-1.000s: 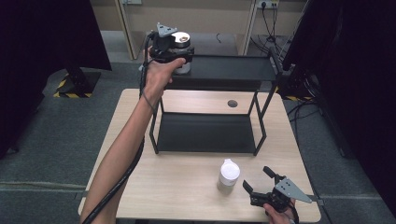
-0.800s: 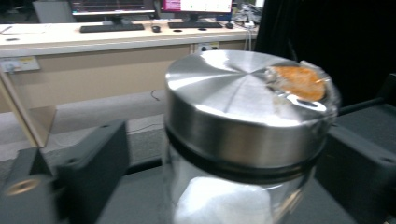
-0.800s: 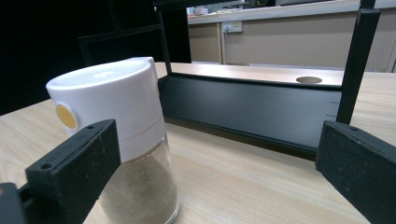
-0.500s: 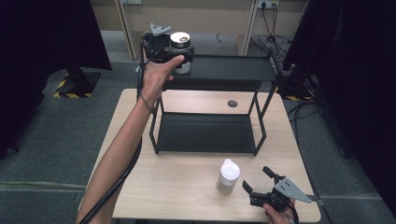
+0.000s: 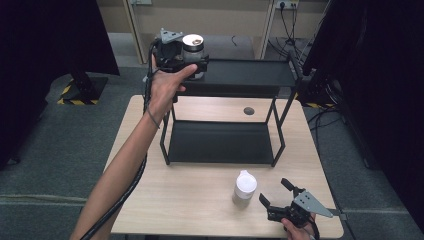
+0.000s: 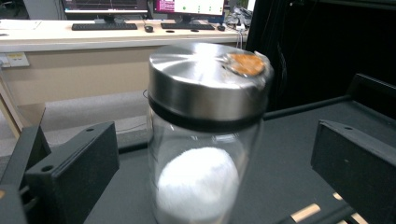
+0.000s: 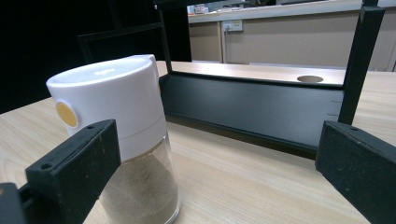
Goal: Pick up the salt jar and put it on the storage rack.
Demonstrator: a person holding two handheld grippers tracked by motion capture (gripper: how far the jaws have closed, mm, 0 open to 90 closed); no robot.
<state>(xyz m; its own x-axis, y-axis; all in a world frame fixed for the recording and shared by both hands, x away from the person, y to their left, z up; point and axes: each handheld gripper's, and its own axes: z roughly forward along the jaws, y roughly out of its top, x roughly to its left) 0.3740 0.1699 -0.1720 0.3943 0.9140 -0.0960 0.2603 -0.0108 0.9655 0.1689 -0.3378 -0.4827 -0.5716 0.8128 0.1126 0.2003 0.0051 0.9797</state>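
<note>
A glass jar point(image 5: 192, 47) with a steel lid and white powder inside point(image 6: 205, 130) stands at the left end of the black rack's top shelf point(image 5: 240, 72). My left gripper point(image 5: 194, 62) is around it, and its jaws have just been opening. They now stand open on either side of the jar, with gaps point(image 6: 215, 158). A white-capped shaker point(image 5: 245, 187) of brownish powder stands on the wooden table point(image 5: 190, 200). My right gripper point(image 5: 276, 193) is open just to the right of it, the shaker point(image 7: 121, 140) near its left jaw.
The rack's lower shelf point(image 5: 220, 142) sits on the table behind the shaker, framed by thin black posts point(image 5: 280, 145). A round hole point(image 5: 248, 110) marks the tabletop behind the rack. Dark curtains and cables surround the table.
The left gripper has shifted slightly left along the top shelf while the jar stays standing there. The right gripper and the shaker have not moved.
</note>
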